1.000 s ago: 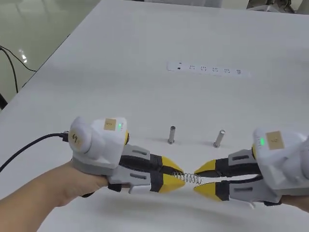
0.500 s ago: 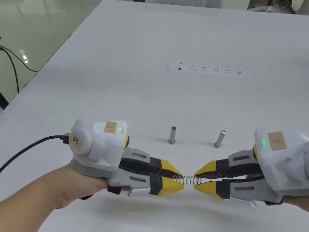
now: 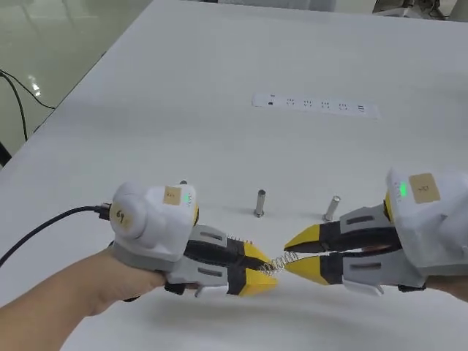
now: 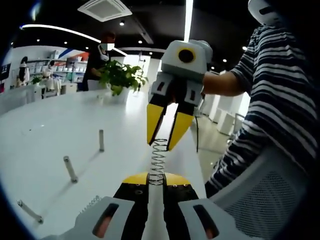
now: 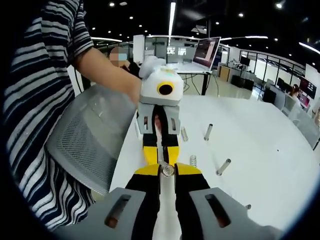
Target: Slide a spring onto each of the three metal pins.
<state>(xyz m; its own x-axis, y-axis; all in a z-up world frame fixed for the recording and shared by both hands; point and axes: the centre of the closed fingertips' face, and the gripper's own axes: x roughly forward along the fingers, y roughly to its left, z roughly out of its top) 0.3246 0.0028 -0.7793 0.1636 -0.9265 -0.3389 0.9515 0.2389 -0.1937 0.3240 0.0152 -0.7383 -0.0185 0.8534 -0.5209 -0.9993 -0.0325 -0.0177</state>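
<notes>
Yellow tips: two pairs of jaws nose to nose, low over the white table (image 3: 219,88), with a coil strung between them
Spring: the spring (image 3: 276,260) bridges the short gap from one gripper to the other, slanting a touch and held clear of the tabletop
Left gripper: the left gripper (image 3: 262,269) has its tongs pinched together on one end of the coil; in the left gripper view the spring rises straight out from between them
Right gripper: the right gripper (image 3: 289,259) is drawn in on the other end, and the last loop sits between its tips in the right gripper view
Pins: middle pin (image 3: 260,203) stands upright just beyond the jaws, right-hand pin (image 3: 331,208) looks to lean, third pin (image 3: 183,183) barely peeks over the left gripper's body
Spare: a loose spring (image 5: 193,160) lies on the table near the pins
Far side: power strip (image 3: 314,104), well apart from the action
Trailing: black cable (image 3: 44,227) running off from the left gripper
</notes>
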